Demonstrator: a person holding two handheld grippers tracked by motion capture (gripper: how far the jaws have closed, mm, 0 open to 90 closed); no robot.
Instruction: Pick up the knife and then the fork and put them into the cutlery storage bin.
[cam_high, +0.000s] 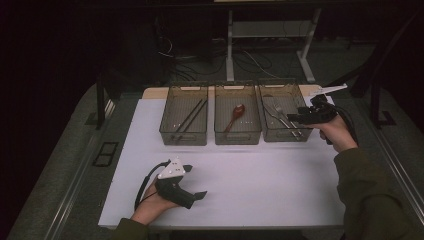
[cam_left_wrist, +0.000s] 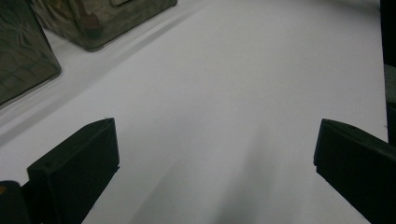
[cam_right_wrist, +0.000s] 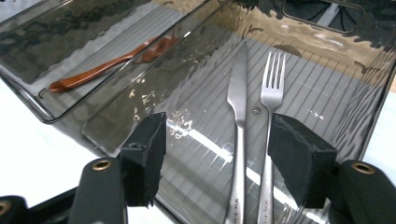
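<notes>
Three clear plastic bins stand in a row at the back of the white table (cam_high: 250, 180). The right bin (cam_high: 292, 95) holds a metal knife (cam_right_wrist: 238, 93) and fork (cam_right_wrist: 273, 84) lying side by side. My right gripper (cam_right_wrist: 217, 126) hovers over that bin's near end, jaws open, with both handles lying on the bin floor below the gap and untouched. In the high view the right gripper (cam_high: 295, 119) reaches in from the right. My left gripper (cam_high: 196, 181) rests on the table near the front edge, open and with nothing between its jaws (cam_left_wrist: 217, 135).
The middle bin (cam_high: 220, 95) holds a brown wooden spoon (cam_high: 236, 115), also visible as the spoon (cam_right_wrist: 116, 58) beyond the bin wall. The left bin (cam_high: 167, 95) holds black chopsticks (cam_high: 190, 116). Bare white table lies between the bins and the front edge. Desk legs and cables stand behind the table.
</notes>
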